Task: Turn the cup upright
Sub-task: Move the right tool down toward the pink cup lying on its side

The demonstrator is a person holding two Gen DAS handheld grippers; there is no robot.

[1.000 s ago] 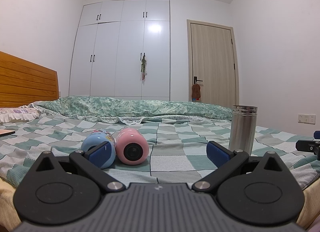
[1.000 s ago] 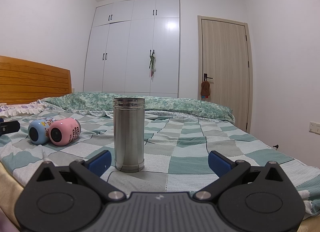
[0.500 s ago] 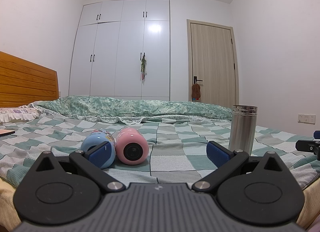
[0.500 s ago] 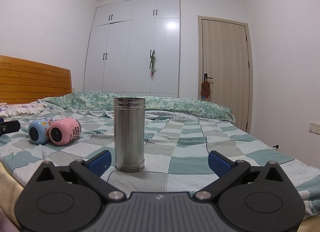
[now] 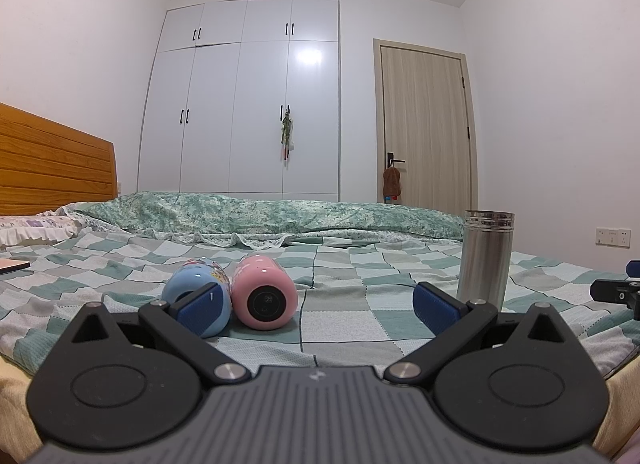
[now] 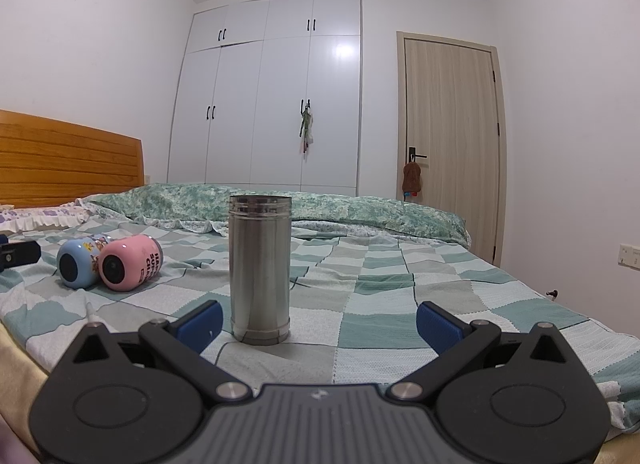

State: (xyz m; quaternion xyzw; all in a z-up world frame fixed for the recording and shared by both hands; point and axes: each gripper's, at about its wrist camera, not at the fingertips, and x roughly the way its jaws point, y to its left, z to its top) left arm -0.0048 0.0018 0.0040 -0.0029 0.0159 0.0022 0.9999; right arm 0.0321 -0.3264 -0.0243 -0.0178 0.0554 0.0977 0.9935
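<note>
A pink cup [image 5: 265, 296] and a blue cup [image 5: 191, 296] lie on their sides, side by side on the checked bedspread, bases toward me. In the right wrist view the pink cup [image 6: 130, 262] and blue cup [image 6: 76, 264] lie at the left. A steel cup [image 6: 259, 268] stands upright; it also shows at the right of the left wrist view [image 5: 485, 260]. My left gripper [image 5: 318, 304] is open and empty, just short of the lying cups. My right gripper [image 6: 318, 320] is open and empty, with the steel cup near its left finger.
The bed [image 5: 360, 328] has a folded green quilt [image 5: 260, 216] along its far side and a wooden headboard [image 5: 52, 168] at the left. A white wardrobe [image 5: 244, 104] and a door [image 5: 424, 128] stand behind. The bed's near edge lies under both grippers.
</note>
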